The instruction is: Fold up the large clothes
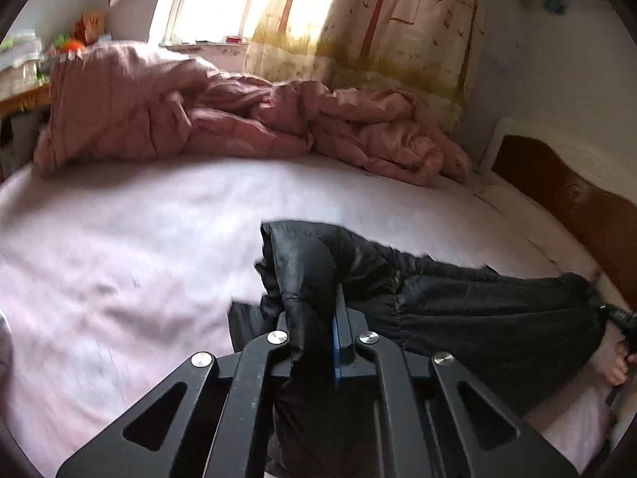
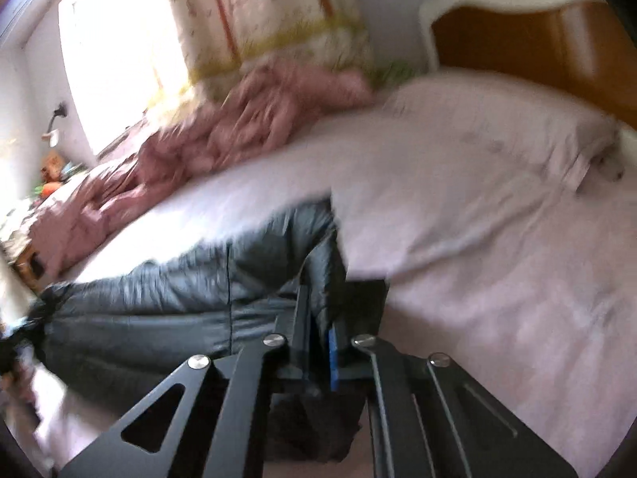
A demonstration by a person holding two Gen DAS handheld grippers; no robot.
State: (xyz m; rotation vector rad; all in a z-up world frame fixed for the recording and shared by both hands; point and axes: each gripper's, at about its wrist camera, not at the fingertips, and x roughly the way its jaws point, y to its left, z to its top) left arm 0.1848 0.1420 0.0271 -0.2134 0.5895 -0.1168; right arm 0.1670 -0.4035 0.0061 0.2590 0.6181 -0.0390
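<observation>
**Ana:** Both grippers are clamped on the black garment. The left gripper [image 1: 318,318] has its jaws together on a bunched corner of the black puffer coat [image 1: 458,298], with shiny fabric spilling over the top of the fingers. The right gripper [image 2: 318,318] has its jaws pinched on the other corner, cloth caught between the pads.

**Ben:** Where is the coat itself?

**Ana:** It is strung between the two grippers, low over the near side of the pink bedsheet [image 1: 139,239]. Whether its underside touches the sheet I cannot tell; the right view is blurred. The rumpled pink duvet [image 1: 239,119] is well apart from it, up by the curtain [image 1: 398,20].

**Ben:** Which way does it run?

**Ana:** Its long axis runs from one gripper to the other, side to side across the near edge of the bed, roughly parallel to that edge. One end points toward the wooden headboard [image 1: 577,199], the other away from it. A seam crosses it about midway.

**Ben:** How should the step be done well?

**Ana:** I would keep the held edge taut and level so it sags evenly, then lower the coat flat onto the bare sheet, clear of the duvet. Slippery fabric may creep out of the grips, so no jerks.
</observation>
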